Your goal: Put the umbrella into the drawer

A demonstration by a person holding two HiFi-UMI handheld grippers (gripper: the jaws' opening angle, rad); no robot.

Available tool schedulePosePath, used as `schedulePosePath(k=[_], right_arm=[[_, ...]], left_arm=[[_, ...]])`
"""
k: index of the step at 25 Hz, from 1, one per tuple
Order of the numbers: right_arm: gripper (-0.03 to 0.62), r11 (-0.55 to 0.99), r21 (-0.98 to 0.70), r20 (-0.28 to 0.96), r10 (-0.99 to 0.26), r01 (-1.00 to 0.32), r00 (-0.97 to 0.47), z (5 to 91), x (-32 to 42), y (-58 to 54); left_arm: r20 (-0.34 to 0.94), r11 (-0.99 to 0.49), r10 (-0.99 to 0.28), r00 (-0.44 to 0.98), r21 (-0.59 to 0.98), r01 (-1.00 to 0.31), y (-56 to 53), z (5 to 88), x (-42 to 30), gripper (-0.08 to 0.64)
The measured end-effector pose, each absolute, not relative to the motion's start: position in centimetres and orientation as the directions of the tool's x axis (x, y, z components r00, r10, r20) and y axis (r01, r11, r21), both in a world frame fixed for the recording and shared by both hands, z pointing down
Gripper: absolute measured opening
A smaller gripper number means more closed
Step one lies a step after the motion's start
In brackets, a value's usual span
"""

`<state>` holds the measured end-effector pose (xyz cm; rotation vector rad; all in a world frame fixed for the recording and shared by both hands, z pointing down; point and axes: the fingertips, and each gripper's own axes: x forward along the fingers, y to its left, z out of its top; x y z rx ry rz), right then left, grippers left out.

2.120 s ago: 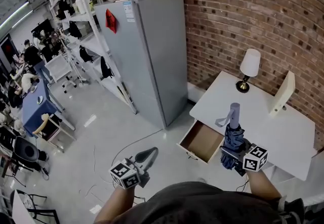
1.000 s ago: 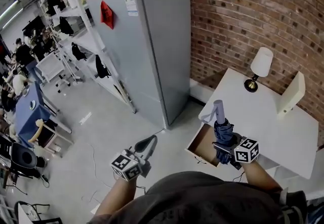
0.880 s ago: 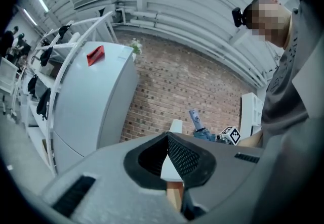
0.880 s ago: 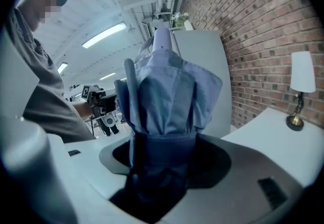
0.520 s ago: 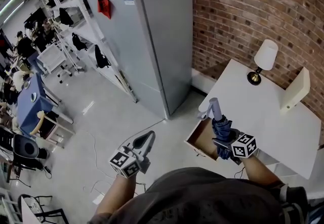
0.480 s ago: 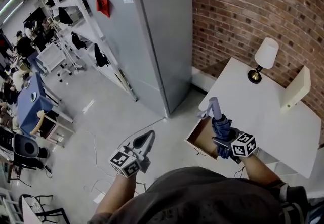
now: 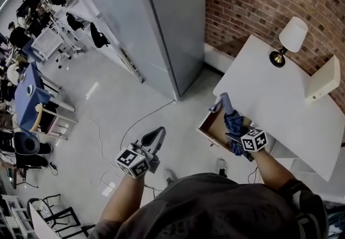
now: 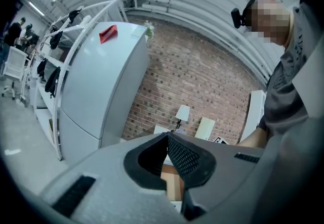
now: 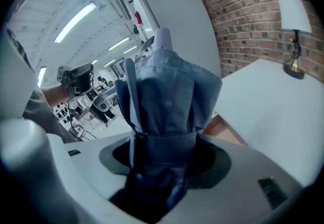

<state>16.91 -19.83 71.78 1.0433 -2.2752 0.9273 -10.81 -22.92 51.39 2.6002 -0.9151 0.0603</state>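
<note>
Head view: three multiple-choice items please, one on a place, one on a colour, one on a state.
1. Where does the lamp stand?
A. on the desk
B. on the floor
C. on a chair

2. What colour is the umbrella?
A. red
B. blue
C. yellow

3. How is the drawer?
A. shut
B. pulled open
C. lifted out

Answers:
1 A, its base sits on the white top.
2 B, blue folds show in the right gripper view.
3 B, its brown inside shows past the desk edge.
</note>
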Motion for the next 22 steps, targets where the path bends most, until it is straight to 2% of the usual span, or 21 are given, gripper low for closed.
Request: schedulePosePath(k=[9,22], right_arm=[[0.259,0.385,-0.379,0.769,-0.374,-0.841,-0.518,82.4,18.0,-19.2],[0.259,0.17,-0.378,0.858,-0.304,-0.91,-0.413,93.5,19.4,-20.6]], left_arm=[[0.234,-0.676,-0.567,0.79,0.416,-0.608,-22.6,58.2,-11.3,0.0],[0.259,-0.667,-0.524,0.812,0.469,-0.579,-24.4,68.1,-11.0,0.0]])
